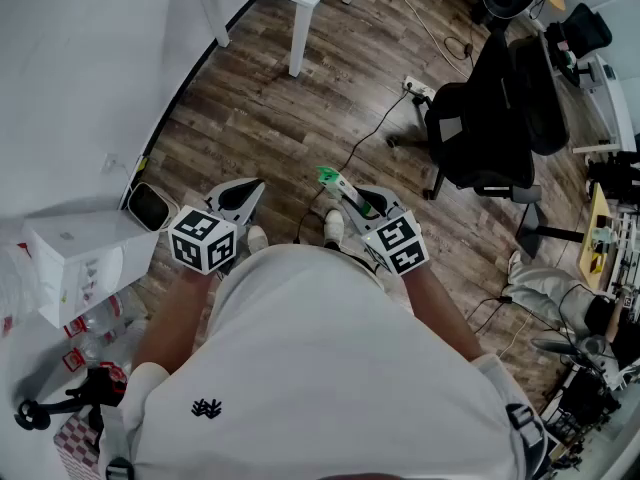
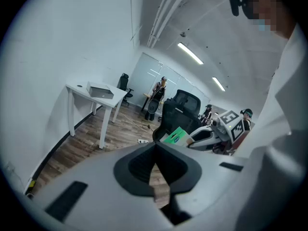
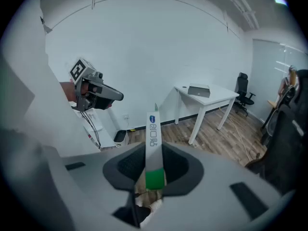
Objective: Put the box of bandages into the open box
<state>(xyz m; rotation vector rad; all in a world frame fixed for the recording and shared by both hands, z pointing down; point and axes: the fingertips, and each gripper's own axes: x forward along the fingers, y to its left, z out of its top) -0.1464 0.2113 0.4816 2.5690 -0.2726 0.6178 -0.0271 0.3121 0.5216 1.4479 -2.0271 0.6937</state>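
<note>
White shirt (image 1: 330, 368), black emblem (image 1: 207, 407), white hand-held grippers (image 1: 252, 190) (image 1: 343, 192)

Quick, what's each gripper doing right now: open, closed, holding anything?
Left gripper: closed, nothing between its jaws.
Right gripper: closed on the box of bandages, held edge-on between the jaws.

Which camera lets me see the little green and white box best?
The right gripper view: the box of bandages is close up, edge-on, clamped in the right gripper. The left gripper view shows it small and far off; the head view shows only a green end.
</note>
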